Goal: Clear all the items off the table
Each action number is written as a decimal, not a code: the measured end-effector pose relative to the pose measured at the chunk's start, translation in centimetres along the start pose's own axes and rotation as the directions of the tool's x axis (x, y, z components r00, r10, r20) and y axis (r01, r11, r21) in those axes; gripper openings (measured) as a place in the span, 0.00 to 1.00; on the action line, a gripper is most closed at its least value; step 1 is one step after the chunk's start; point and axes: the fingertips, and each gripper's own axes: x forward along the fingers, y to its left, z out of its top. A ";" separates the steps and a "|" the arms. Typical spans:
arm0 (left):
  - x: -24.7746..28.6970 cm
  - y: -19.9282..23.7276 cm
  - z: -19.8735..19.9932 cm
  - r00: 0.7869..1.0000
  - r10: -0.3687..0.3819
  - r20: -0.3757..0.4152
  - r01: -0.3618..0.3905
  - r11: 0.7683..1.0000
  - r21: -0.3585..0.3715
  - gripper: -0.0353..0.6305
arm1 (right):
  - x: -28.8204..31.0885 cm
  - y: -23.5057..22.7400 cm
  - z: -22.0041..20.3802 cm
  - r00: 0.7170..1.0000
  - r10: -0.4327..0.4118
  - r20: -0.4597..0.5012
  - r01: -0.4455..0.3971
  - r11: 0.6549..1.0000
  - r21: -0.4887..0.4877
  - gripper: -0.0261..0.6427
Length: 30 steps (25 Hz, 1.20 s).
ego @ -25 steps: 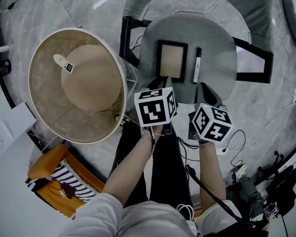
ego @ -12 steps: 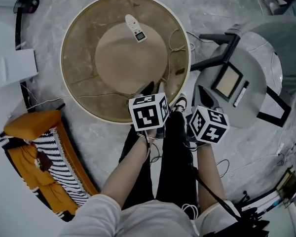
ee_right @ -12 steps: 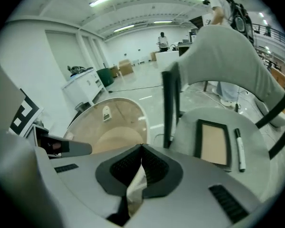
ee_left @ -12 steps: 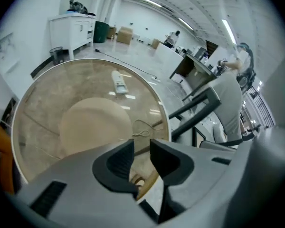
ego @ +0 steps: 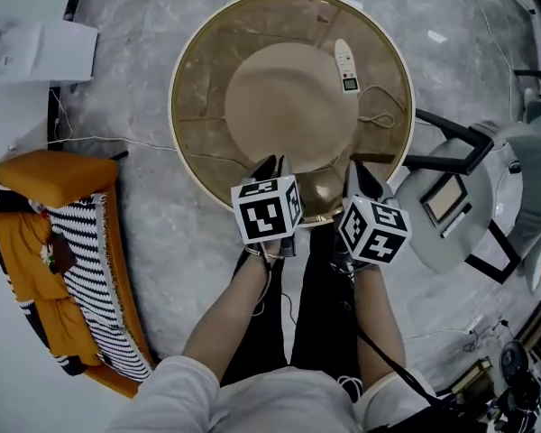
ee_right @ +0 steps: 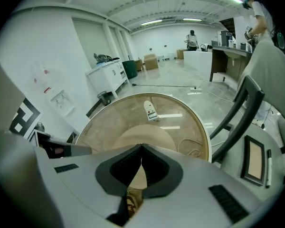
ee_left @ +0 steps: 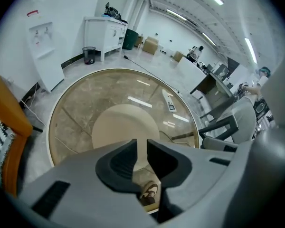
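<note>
table [ego: 198, 70]: round; glossy glass top | remote [ego: 345, 66]: slim white oblong

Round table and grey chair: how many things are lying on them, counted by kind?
White remote: 1
Picture frame: 1
Pen: 1
Total: 3

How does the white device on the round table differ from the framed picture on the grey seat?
The white device is narrow and oblong; the framed picture is a wider rectangle. The device is white, the picture tan with a dark frame. Both lie flat.
</note>
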 end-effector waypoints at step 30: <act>6.7 -9.0 5.8 0.988 -0.153 0.002 0.151 0.976 0.159 0.12 | 0.6 -7.4 0.0 0.996 -0.085 -0.039 0.088 0.993 0.073 0.07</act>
